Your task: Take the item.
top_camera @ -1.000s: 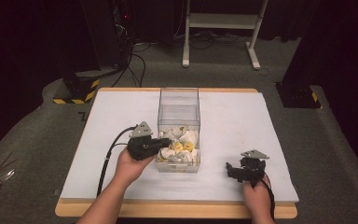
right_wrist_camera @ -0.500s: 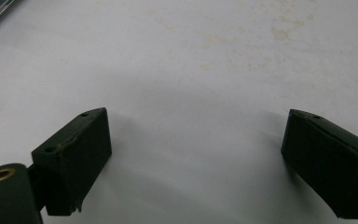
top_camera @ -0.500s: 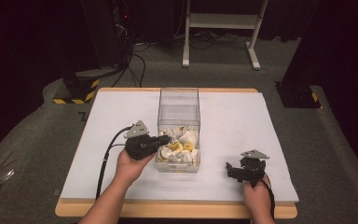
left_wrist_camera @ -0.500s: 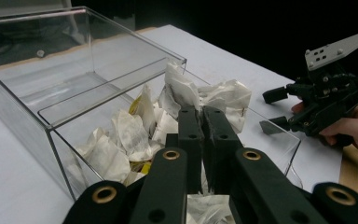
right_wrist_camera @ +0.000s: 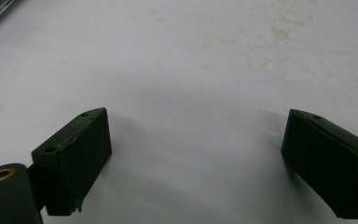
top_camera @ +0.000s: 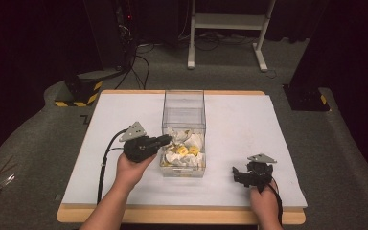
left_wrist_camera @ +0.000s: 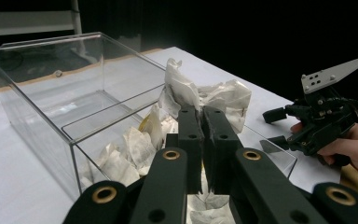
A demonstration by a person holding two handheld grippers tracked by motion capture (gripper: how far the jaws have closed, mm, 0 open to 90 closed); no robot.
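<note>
A clear plastic box [top_camera: 183, 103] stands mid-table, its near half full of crumpled white paper with yellow bits [top_camera: 187, 151]. My left gripper [top_camera: 165, 139] reaches over the box's left wall at its near end. In the left gripper view its jaws [left_wrist_camera: 201, 109] are pressed together, and a crumpled white paper [left_wrist_camera: 182, 86] rises from their tips above the box [left_wrist_camera: 37, 121]. My right gripper [top_camera: 237, 173] rests near the table's front right, jaws wide apart and pointing left. The right gripper view shows it [right_wrist_camera: 198, 113] open over bare white tabletop. The left gripper view also shows it farther off [left_wrist_camera: 274, 127].
The white table top [top_camera: 249, 124] has a wooden front edge [top_camera: 182, 215]. The far half of the box holds nothing. A black cable [top_camera: 106, 158] trails from the left gripper toward the front edge. Dark floor, cables and a white stand lie beyond the table.
My left gripper has drawn slightly left and away from over the box's near end, lifting the paper with it. The right gripper has stayed put.
</note>
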